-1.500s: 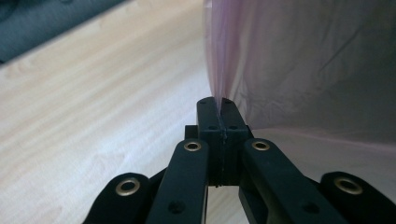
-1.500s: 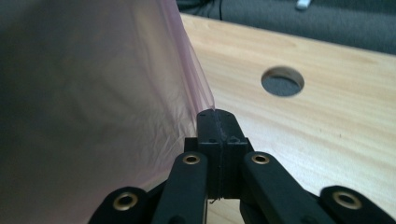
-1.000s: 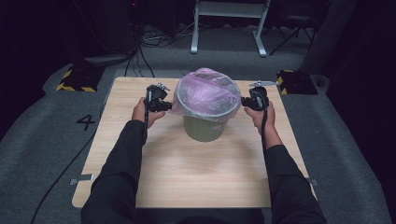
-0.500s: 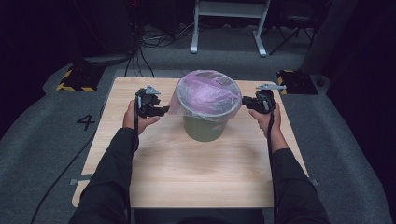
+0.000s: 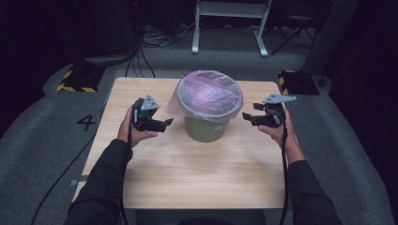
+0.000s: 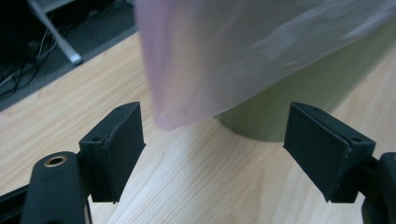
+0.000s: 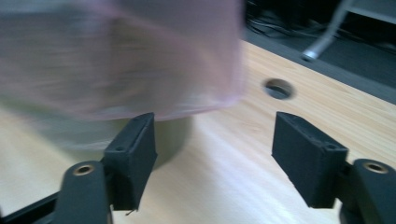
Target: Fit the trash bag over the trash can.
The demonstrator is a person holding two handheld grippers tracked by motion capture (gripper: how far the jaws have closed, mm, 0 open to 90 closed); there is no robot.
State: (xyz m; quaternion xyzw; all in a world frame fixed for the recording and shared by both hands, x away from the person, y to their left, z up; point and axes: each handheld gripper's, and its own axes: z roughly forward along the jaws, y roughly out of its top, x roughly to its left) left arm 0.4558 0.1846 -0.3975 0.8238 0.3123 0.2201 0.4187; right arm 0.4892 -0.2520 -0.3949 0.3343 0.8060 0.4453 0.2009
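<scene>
A green bin [image 5: 204, 128] stands mid-table with a pink plastic bag [image 5: 209, 93] stretched over its rim and hanging down its sides. My left gripper [image 5: 166, 123] is to the bin's left, apart from it, open; its jaws have just been opening and nothing lies between them. In the left gripper view the bag's hem [image 6: 224, 56] hangs ahead of the jaws over the bin [image 6: 299, 98]. My right gripper [image 5: 248, 116] is to the bin's right, open, its jaws also just opened and empty. The right gripper view shows the blurred bag [image 7: 121, 60] ahead at the left.
The wooden table [image 5: 187, 178] has bare surface in front of the bin and a round cable hole [image 7: 278, 88] near its far edge. Beyond it are grey carpet, cables, a desk frame [image 5: 230, 23] and yellow-black striped blocks [image 5: 75, 79].
Both grippers have let go of the bag's rim, opened, and drawn outward from the bin, the left to the left and the right to the right.
</scene>
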